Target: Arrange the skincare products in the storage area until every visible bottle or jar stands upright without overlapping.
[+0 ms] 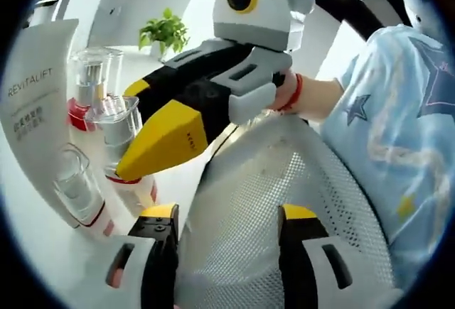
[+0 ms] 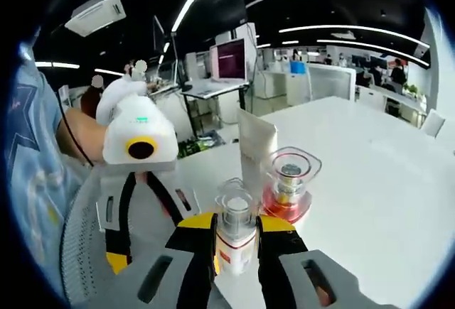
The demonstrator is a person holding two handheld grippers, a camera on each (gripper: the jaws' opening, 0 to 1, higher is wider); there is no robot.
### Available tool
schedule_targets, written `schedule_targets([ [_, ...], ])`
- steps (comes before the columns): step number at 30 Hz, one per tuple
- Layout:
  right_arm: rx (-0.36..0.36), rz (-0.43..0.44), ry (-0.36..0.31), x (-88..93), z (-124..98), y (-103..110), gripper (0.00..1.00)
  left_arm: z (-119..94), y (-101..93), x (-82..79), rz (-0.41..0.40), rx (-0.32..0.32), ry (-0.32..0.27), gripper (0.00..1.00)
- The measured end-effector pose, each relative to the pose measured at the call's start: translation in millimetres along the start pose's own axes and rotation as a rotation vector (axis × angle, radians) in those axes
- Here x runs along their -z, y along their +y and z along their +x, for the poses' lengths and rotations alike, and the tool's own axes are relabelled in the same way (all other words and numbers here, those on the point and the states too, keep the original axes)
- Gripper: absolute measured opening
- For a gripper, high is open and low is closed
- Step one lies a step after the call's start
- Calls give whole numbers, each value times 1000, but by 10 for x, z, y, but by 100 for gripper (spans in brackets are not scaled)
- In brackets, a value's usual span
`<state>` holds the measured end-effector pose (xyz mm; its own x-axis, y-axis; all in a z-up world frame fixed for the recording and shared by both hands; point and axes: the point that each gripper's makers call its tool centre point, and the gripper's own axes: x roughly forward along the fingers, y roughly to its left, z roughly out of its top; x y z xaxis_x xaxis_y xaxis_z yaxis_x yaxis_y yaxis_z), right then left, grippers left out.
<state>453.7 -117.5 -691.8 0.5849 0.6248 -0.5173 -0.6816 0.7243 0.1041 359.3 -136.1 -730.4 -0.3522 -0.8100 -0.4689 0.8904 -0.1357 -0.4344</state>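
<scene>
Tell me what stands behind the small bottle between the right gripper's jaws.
Behind the small bottle stand a white tube and a red-based clear jar. The bottle covers the tube's foot.

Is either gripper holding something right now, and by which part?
The right gripper grips the small white bottle with a clear cap around its body; the left gripper holds nothing.

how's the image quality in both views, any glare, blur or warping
Left gripper view: strong fisheye bending; the white REVITALIFT tube curves along the edge, the bright backdrop washes out behind the small green potted plant, and the nearby right gripper looks soft. Right gripper view: sharper; ceiling strip lights bow into arcs and glare, and the white table is evenly lit.
</scene>
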Motion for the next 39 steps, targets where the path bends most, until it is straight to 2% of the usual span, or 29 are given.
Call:
schedule_targets([
  [5, 47, -27, 31, 30, -5, -10, 17, -19, 51, -77, -15, -28, -4, 49],
  [9, 85, 6, 79, 138, -22, -38, 17, 22, 138, 12, -39, -66, 41, 46],
  [13, 110, 10, 97, 188, -29, -54, 17, 57, 173, 61, 4, -102, 49, 44],
  [16, 121, 7, 106, 199, -3, -55, 17, 86, 200, 101, 18, -103, 70, 44],
  [21, 152, -85, 163, 283, 41, -64, 17, 79, 256, 126, 24, -122, 80, 44],
  [22, 154, -85, 137, 246, 51, -61, 17, 77, 265, 127, 26, -125, 80, 43],
  [29, 140, -91, 134, 251, 47, -94, 17, 71, 288, 168, 45, -135, 100, 43],
  [32, 137, -130, 172, 322, 44, -104, 17, 67, 263, 209, 56, -124, 123, 42],
  [35, 138, -124, 179, 343, 45, -115, 18, 25, 236, 215, 117, -122, 135, 38],
  [37, 125, -104, 212, 419, 49, -117, 20, -37, 216, 230, 123, -116, 147, 33],
  [39, 120, -104, 243, 491, 49, -121, 21, -126, 245, 245, 121, -136, 157, 32],
])
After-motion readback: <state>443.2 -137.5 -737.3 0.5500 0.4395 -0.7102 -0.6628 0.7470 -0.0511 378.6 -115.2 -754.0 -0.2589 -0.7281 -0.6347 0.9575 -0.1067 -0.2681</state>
